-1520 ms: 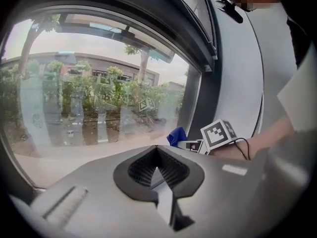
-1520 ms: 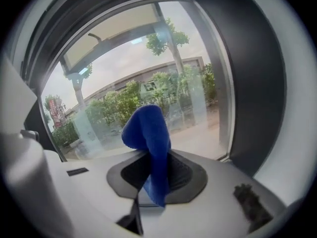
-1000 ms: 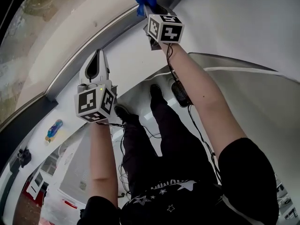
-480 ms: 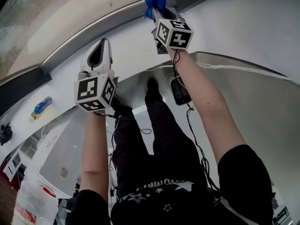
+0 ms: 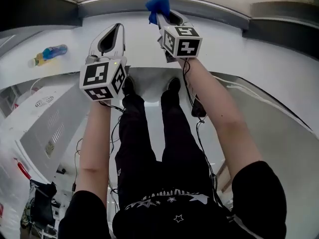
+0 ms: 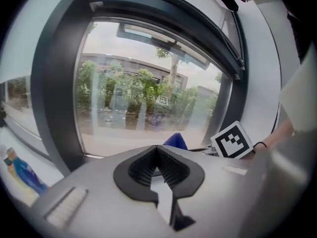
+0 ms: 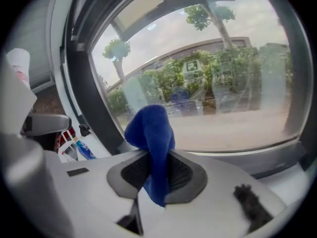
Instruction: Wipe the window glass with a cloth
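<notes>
Right gripper (image 7: 157,175): jaws pinching a blue cloth (image 7: 151,133). The cloth is folded into a soft, bunched lobe above the jaws, with a short tail hanging below. It sits at centre frame before the window glass (image 7: 223,83); contact cannot be told. Left gripper (image 6: 157,157): jaws pressed together, nothing between them. A blue bottle (image 5: 49,54) lies on the sill, upper left.

This is a room inside a building, right by a big window. The window glass (image 6: 143,113) sits in a dark frame (image 6: 57,93) above a white sill (image 5: 224,54). Trees (image 6: 148,86) and a building (image 6: 133,63) show outside. A spray bottle (image 5: 49,54) lies on the sill. A white box with vents (image 5: 45,128) and cables (image 5: 115,133) are on the floor. Home or office, I cannot tell.
</notes>
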{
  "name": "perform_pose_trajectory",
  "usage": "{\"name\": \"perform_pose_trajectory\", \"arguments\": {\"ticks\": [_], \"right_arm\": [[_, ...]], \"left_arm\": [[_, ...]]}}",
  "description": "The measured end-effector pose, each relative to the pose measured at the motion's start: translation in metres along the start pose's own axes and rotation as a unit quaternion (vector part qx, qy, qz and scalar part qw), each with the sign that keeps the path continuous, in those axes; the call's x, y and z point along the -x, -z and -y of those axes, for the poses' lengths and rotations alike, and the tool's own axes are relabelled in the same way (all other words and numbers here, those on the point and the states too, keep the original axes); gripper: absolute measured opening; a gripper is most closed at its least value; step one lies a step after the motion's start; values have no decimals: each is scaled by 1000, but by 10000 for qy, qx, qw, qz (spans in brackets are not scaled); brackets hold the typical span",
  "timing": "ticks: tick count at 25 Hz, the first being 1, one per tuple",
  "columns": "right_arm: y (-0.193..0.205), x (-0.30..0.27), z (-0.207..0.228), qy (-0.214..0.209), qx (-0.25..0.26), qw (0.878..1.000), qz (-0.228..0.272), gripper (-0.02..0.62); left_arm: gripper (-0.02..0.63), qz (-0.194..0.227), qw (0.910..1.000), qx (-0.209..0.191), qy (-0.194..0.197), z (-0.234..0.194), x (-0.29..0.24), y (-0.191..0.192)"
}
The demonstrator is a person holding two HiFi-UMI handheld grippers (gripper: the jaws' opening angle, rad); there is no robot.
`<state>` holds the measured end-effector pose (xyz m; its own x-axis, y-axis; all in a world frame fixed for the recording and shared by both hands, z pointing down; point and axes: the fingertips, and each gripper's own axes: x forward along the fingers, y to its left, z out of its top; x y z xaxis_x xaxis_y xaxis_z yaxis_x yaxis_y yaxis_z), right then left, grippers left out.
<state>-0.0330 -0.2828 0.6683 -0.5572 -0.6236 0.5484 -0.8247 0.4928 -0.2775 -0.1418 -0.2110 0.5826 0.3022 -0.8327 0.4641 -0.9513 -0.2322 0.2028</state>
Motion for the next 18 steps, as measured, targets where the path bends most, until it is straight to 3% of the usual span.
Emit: {"name": "perform_pose_trajectory", "arguments": {"ticks": [5,10,14,18], "right_arm": [[11,-70,-100,-615,299,9975,-198,77],[-1,-131,-171,-892,749,9927,-322,77],[-5,-172,-211,-1067,1196,9857,-517,77],[-9,-202,-220,-1030,1553,9802,-668,77]], "left_arm": [[9,-17,9987,175,-487,-86,33,24],[9,150,9950,588,-798,-147,54,32],[8,205,9918,832,-948,-179,63,38],[9,170,9924,810,-916,-191,64,43]]}}
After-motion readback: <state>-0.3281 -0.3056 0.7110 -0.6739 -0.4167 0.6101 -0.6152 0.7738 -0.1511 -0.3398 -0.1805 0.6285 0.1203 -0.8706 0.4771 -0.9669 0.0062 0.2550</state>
